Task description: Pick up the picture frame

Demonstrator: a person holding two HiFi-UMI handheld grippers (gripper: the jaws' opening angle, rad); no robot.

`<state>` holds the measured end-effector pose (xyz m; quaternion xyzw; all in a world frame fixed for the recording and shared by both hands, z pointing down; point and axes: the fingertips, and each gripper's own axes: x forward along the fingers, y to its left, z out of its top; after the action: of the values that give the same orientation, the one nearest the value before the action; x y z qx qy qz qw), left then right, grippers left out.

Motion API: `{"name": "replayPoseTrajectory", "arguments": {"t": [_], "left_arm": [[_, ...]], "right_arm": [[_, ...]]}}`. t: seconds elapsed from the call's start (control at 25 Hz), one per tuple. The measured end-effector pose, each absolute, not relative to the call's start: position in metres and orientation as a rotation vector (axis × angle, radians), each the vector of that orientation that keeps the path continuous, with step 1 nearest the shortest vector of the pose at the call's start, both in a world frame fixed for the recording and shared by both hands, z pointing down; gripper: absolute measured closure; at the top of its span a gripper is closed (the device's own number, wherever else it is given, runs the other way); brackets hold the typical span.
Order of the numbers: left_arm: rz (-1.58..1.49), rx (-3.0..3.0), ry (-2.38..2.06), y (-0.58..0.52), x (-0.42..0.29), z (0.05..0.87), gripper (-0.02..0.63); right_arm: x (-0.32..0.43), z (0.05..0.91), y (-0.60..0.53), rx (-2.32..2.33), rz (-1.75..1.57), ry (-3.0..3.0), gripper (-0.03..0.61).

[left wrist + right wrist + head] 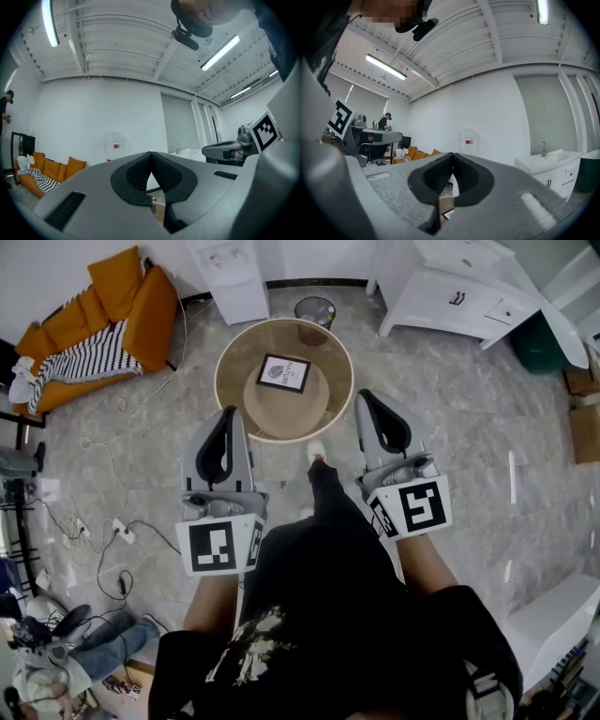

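Centre top: round table (219, 371), smooth pale wood; picture frame (283, 373), dark matt border around a paper-like print. Floor (469, 409): polished grey marbled stone. Upper left: sofa (141, 320), orange cloth. Left gripper (228, 413) and right gripper (366, 397): matt grey plastic, ribbed black pads (136, 176).

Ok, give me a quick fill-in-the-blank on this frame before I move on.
The picture frame lies on a table shaped ____.
The left tool and right tool are both ____, holding nothing.
The sofa is coloured ____.
Missing: round; shut; orange.
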<state>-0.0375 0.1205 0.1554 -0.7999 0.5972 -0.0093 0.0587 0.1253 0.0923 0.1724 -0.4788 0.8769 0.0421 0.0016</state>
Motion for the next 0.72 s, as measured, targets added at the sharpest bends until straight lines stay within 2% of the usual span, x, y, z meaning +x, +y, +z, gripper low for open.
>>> {"name": "replayPoseTrajectory", "arguments": {"t": [0.72], "left_arm": [[-0.057,-2.376,1.836,0.049,-0.04,0.156,0.601]], "right_arm": [[0.119,0.175,0.016,-1.449,0.125,2.786,0.583]]}}
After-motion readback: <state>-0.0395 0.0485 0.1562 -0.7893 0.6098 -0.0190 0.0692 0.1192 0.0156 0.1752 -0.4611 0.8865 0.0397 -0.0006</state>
